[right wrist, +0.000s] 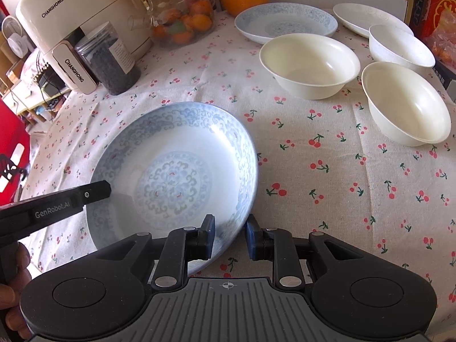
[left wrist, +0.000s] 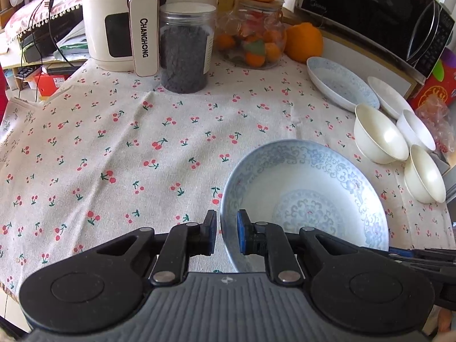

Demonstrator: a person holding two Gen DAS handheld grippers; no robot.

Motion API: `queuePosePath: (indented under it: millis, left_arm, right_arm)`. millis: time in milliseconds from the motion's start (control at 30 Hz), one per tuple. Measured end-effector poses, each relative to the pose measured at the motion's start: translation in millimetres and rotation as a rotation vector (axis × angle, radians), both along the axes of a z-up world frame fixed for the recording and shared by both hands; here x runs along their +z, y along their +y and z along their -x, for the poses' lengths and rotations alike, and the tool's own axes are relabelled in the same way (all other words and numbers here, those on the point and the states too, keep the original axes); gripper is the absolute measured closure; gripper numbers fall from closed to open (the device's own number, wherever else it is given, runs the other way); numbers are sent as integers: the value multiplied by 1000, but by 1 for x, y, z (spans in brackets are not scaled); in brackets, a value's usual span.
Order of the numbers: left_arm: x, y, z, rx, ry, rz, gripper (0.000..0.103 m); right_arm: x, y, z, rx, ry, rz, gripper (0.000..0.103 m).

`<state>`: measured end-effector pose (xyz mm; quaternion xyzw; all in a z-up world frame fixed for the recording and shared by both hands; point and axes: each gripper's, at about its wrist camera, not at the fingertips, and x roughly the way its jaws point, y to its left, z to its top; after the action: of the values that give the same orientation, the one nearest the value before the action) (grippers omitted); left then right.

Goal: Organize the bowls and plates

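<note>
A blue-patterned plate (left wrist: 307,199) (right wrist: 176,176) is held tilted above the cherry-print tablecloth (left wrist: 142,142). My left gripper (left wrist: 228,232) straddles its left rim, jaws close on the rim. My right gripper (right wrist: 230,235) straddles its right rim, with a small gap beside one pad. The left gripper's finger also shows in the right wrist view (right wrist: 94,191). A second blue plate (right wrist: 285,21) (left wrist: 342,82) and a white plate (right wrist: 367,17) (left wrist: 387,97) lie at the back right. Three white bowls (right wrist: 309,64) (right wrist: 401,45) (right wrist: 407,105) stand in front of them.
An air fryer (left wrist: 125,20), a dark-filled jar (left wrist: 185,48), a glass jar of fruit (left wrist: 253,37) and oranges (left wrist: 303,42) line the back. A microwave (left wrist: 379,17) and a red box (left wrist: 436,91) stand at the right.
</note>
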<state>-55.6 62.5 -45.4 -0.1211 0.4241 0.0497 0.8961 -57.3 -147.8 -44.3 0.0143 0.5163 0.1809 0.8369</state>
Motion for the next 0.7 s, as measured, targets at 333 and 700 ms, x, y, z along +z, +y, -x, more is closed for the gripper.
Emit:
queuePosePath:
  millis: [333, 700]
  left_arm:
    - [7, 8, -6, 56, -9, 35, 89]
    - [10, 5, -6, 48, -23, 15, 89]
  right_arm:
    - [18, -27, -9, -85, -62, -37, 79]
    - [26, -21, -3, -53, -103, -19, 79]
